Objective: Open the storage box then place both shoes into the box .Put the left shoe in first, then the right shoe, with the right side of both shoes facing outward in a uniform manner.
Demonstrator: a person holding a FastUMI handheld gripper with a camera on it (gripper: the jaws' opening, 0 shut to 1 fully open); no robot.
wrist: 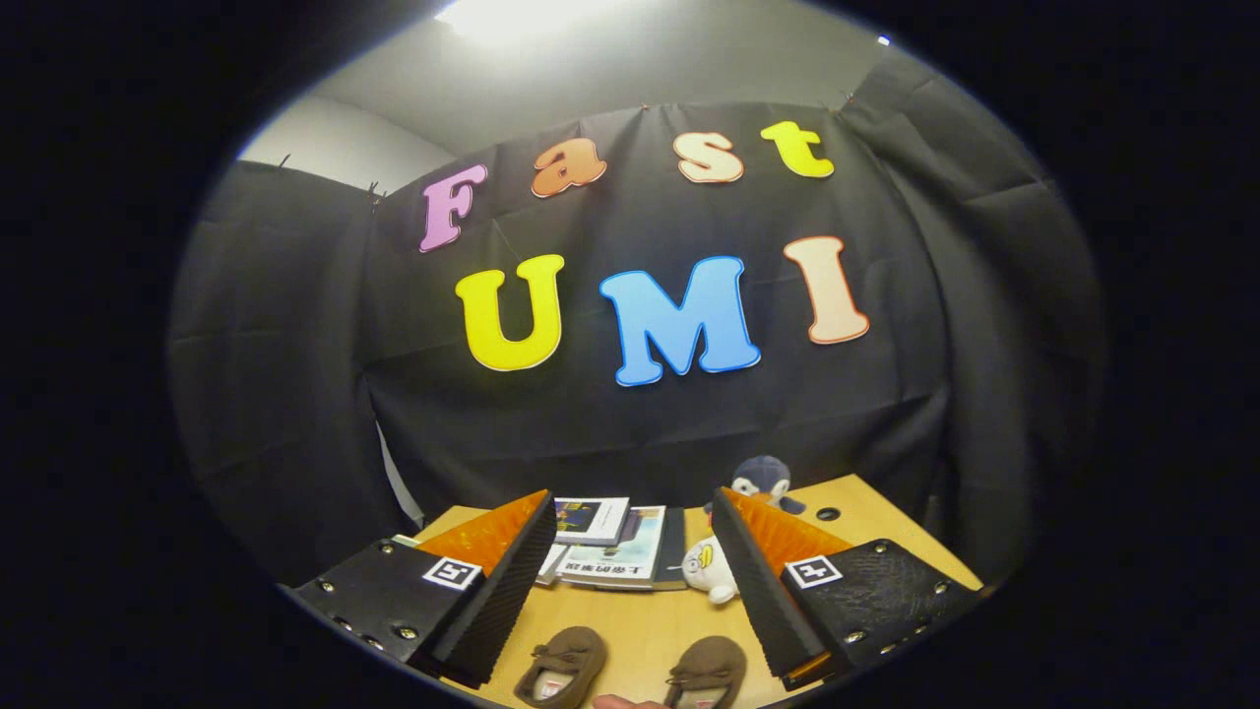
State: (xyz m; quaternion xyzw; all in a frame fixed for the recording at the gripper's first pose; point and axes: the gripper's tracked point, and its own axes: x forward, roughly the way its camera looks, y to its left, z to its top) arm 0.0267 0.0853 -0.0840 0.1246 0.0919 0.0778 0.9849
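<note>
Gripper view, nearest first. Your gripper (pixel 630 591) stood with its two fingers spread wide and nothing between the pads; the jaws were open.

Low between the fingers, on the pale wooden tabletop (pixel 640 620), sat the pair of brown suede slip-on shoes: one shoe (pixel 563 666) nearer the left finger, the other shoe (pixel 707 672) nearer the right, toes pointing away from you. A fingertip (pixel 620 702) showed just below them.

Beyond the fingers: a stack of printed books (pixel 615 547), a small white plush toy (pixel 711 569) beside the right finger, and a dark blue plush penguin (pixel 763 480) against the booth wall.

Storage box: you could not place it from here.

Risks, as a judgement: with the box unopened, you could grab a shoe too early. The shoes looked alike, so you might take the right one first. The white plush lay near enough to be knocked.
</note>
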